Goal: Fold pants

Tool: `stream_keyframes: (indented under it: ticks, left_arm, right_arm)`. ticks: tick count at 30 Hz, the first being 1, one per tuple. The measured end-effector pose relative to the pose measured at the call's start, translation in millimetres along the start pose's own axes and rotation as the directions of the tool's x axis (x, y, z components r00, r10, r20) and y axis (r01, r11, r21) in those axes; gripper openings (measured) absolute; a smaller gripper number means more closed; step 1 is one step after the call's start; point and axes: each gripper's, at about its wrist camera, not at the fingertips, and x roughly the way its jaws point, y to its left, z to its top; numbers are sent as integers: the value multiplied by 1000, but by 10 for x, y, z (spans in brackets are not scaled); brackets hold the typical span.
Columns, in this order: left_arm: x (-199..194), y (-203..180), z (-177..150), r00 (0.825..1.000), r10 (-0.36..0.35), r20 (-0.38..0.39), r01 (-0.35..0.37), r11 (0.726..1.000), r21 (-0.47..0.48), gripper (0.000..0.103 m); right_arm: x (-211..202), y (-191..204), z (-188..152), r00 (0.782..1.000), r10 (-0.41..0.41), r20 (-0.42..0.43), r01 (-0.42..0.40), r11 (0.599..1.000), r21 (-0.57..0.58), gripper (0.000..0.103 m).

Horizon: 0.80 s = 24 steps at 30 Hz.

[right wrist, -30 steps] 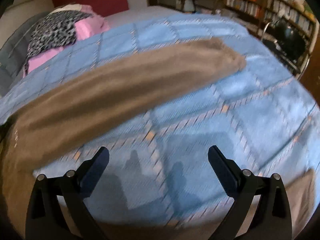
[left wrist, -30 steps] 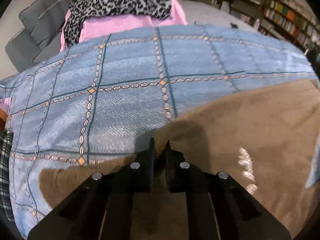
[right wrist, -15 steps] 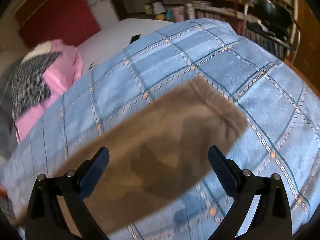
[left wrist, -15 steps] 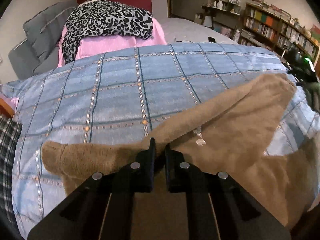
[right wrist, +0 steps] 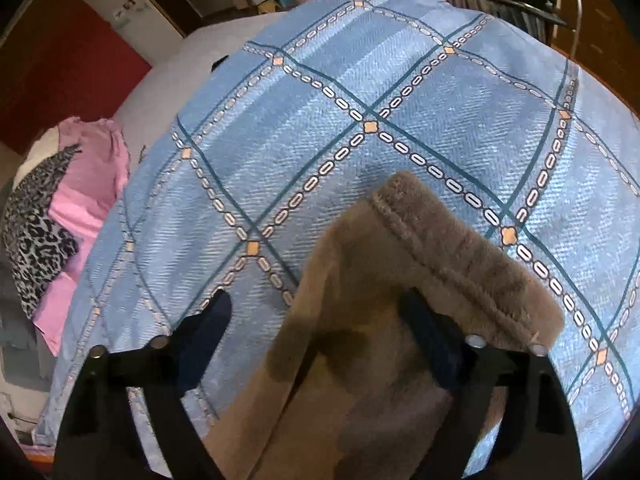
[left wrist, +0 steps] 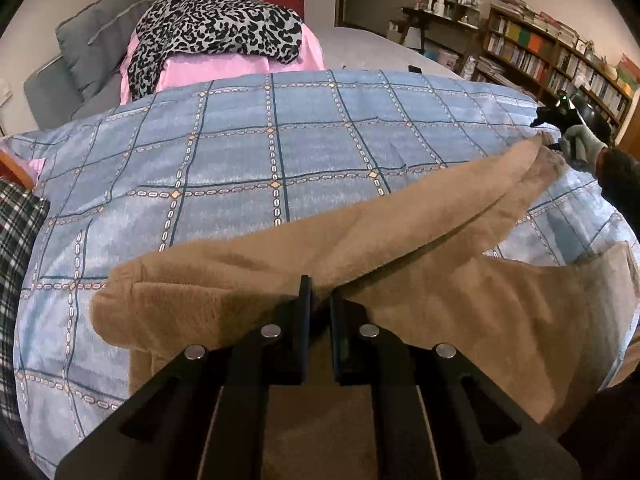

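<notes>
Tan fleece pants lie on a blue checked bedspread. My left gripper is shut on a fold of the pants near their waist end, low in the left wrist view. One leg stretches to the upper right, where a gloved hand holds the other gripper at the cuff. In the right wrist view the cuff lies between the fingers of my right gripper, whose jaws are closing. Its left finger rests over bare bedspread, apart from the fabric.
A pink cloth with a leopard-print garment on it sits at the far side of the bed beside grey cushions. A plaid cloth lies at the left edge. Bookshelves stand to the right.
The left gripper has pulled back with the pants, so more of the bed shows. The right gripper has rolled, come down over the leg's cuff, and its jaws have narrowed.
</notes>
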Motion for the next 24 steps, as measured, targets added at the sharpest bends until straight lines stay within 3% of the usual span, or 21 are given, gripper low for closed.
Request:
stream_keyframes:
  ticks: [7, 10, 17, 24]
  left_arm:
    - [-101, 21, 1, 1000, 10, 30, -10, 1000, -2, 8]
    - [-144, 27, 12, 999, 19, 45, -19, 1000, 1, 8]
    - [-374, 118, 71, 993, 34, 111, -34, 999, 0, 8]
    - [-626, 147, 12, 987, 29, 161, -29, 1000, 3, 8]
  right_arm:
    - [36, -258, -8, 999, -7, -32, 10, 998, 66, 21]
    - [-187, -336, -81, 1000, 24, -5, -24, 998, 50, 8]
    - [-1068, -599, -190, 987, 122, 108, -125, 992, 14, 6]
    - [-1806, -882, -463, 973, 151, 175, -151, 988, -14, 6]
